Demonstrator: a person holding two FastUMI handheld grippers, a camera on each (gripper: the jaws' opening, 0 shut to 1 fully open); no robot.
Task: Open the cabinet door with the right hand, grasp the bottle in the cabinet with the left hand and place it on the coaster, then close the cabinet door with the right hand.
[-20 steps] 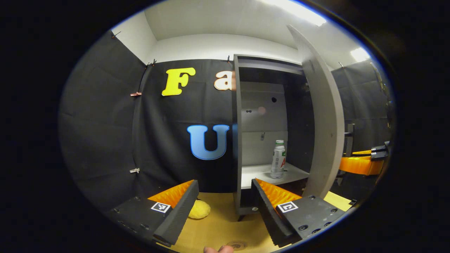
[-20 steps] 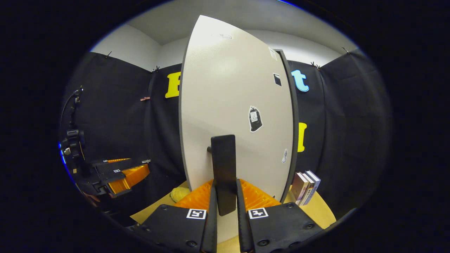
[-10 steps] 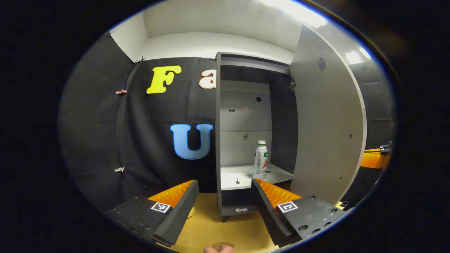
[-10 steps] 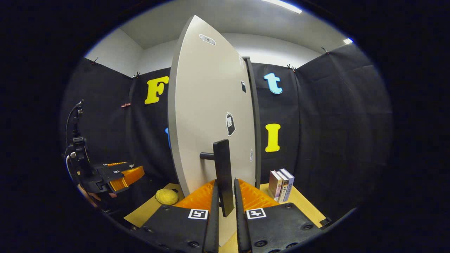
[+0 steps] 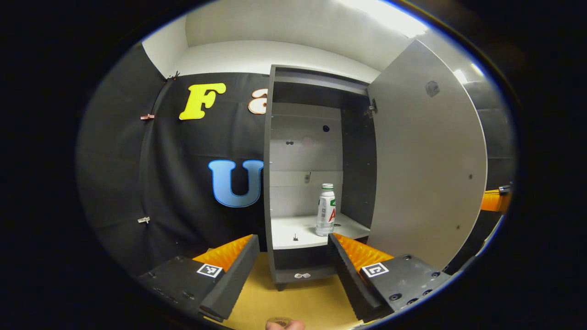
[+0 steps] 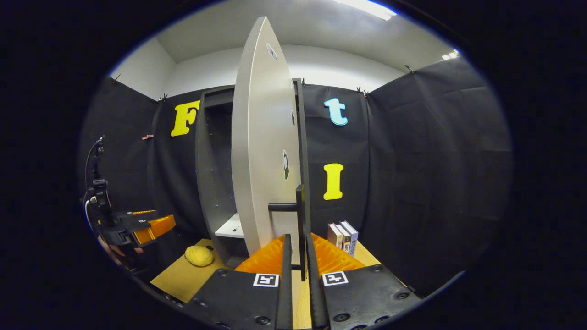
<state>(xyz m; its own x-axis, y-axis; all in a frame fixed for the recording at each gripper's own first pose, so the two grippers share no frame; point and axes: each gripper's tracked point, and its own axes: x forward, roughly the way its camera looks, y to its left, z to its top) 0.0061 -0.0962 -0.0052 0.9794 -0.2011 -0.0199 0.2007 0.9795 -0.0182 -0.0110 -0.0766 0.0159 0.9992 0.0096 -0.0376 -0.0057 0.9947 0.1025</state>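
Our right gripper (image 6: pixel 297 270) was clamped on the door's handle (image 6: pixel 300 220), fingers pressed to either side of the bar. The door (image 6: pixel 263 151) stood swung wide off the cabinet (image 5: pixel 316 183), so we judged the opening step done, or nearly. Our left gripper (image 5: pixel 291 263) hung back in front of the cabinet, fingers spread wide with nothing between them. The bottle (image 5: pixel 326 210) stood upright on the shelf (image 5: pixel 293 229), toward the shelf's right side and close to its front edge, untouched. A yellow lump (image 6: pixel 199 255) lay on the worktop (image 6: pixel 183 279) left of the cabinet, books (image 6: pixel 343 237) to its right. We could not make out the coaster for certain. Still ahead: grasp the bottle, set it down, shut the door.
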